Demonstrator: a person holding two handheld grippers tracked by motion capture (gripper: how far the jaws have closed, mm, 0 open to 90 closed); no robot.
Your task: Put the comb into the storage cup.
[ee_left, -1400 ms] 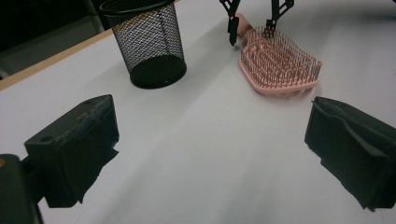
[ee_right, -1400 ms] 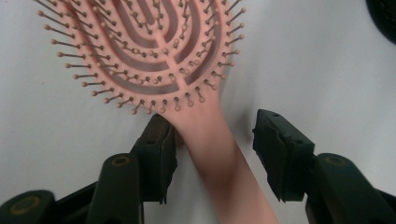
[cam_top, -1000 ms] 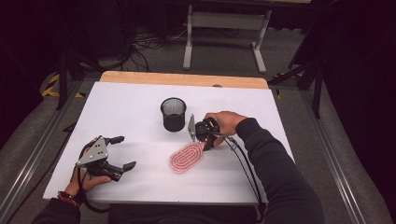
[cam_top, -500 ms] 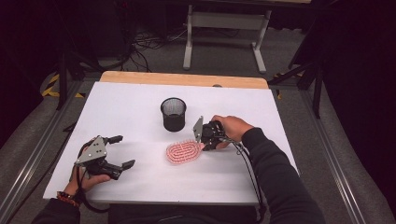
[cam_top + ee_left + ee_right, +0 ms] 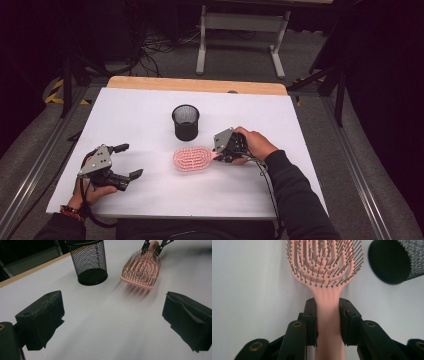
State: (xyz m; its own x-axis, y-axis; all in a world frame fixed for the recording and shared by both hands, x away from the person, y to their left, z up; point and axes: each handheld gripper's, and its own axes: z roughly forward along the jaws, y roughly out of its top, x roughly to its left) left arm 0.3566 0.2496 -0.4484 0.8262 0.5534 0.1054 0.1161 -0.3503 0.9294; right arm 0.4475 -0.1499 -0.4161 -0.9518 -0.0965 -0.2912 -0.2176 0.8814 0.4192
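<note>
Resting spread and empty near the table's front edge, the left gripper (image 5: 116, 167) is idling while the right gripper (image 5: 327, 322) is clamping the pink hairbrush (image 5: 192, 158)'s stiff, light-looking handle, bristles up, before the mesh cup (image 5: 185, 121).

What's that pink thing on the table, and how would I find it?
Start at the white table and find the black mesh cup near its middle. Just in front lies a pink hairbrush, bristles up, its handle clamped in the right tool. It is the one pink thing there.
</note>
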